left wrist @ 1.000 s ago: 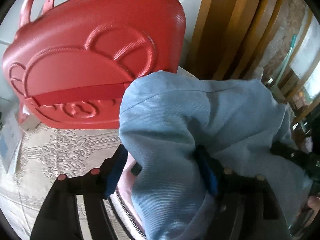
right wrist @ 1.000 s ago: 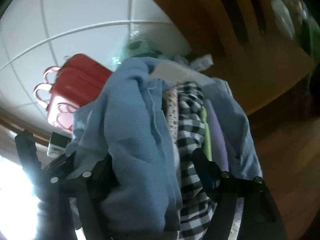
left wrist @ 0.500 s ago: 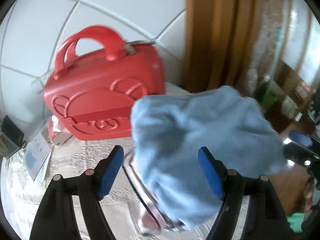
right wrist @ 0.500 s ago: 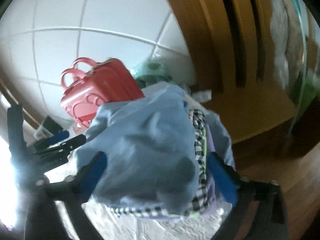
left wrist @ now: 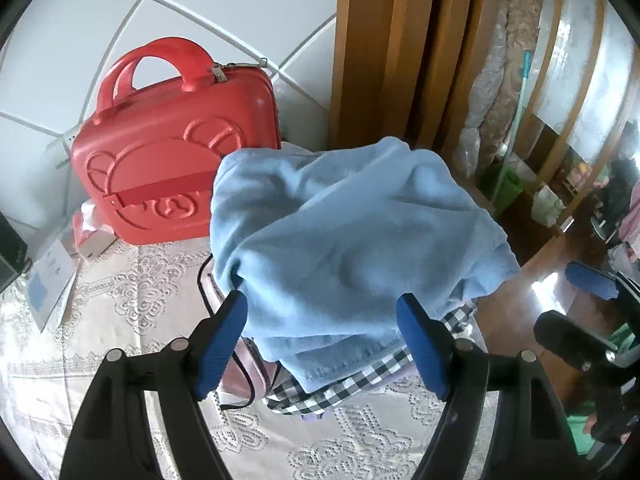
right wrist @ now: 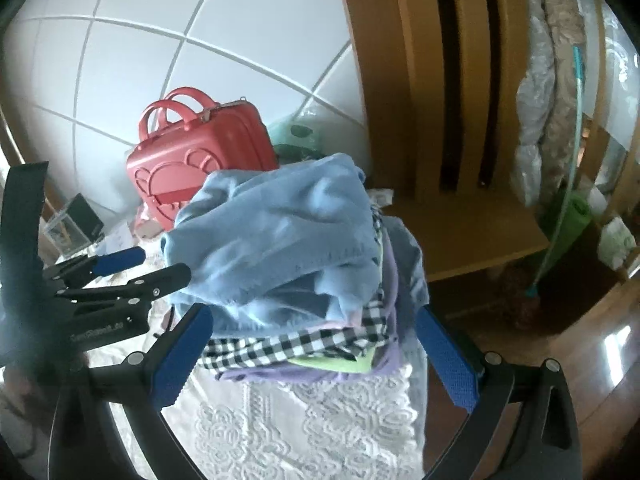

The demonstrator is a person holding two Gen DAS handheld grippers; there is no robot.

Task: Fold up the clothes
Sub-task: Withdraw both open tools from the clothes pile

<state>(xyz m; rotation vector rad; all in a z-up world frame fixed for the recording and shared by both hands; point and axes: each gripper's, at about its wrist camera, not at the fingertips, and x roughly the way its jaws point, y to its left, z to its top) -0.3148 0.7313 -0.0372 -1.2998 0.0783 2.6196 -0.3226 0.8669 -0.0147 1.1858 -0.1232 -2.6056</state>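
Both tongs stand with jaws apart and hold nothing: the left tongs [left wrist: 322, 340] and the right tongs [right wrist: 316, 354] each frame the clothes pile from the near side. Taking the red case [left wrist: 172, 160] as landmark, the light-blue garment [left wrist: 344, 240] lies just in front of it and to its right, bunched rather than flat, on top of a stack with a black-and-white checked piece [right wrist: 288, 346] and lilac and green layers beneath. That stack sits at the edge of the lace-covered desk [left wrist: 132, 308], with the floor [right wrist: 580, 360] below. I judge the risk to be the loose blue lump sliding or dragging the stack over that edge if nudged. Whether this top piece is done or awaiting folding, I cannot tell.
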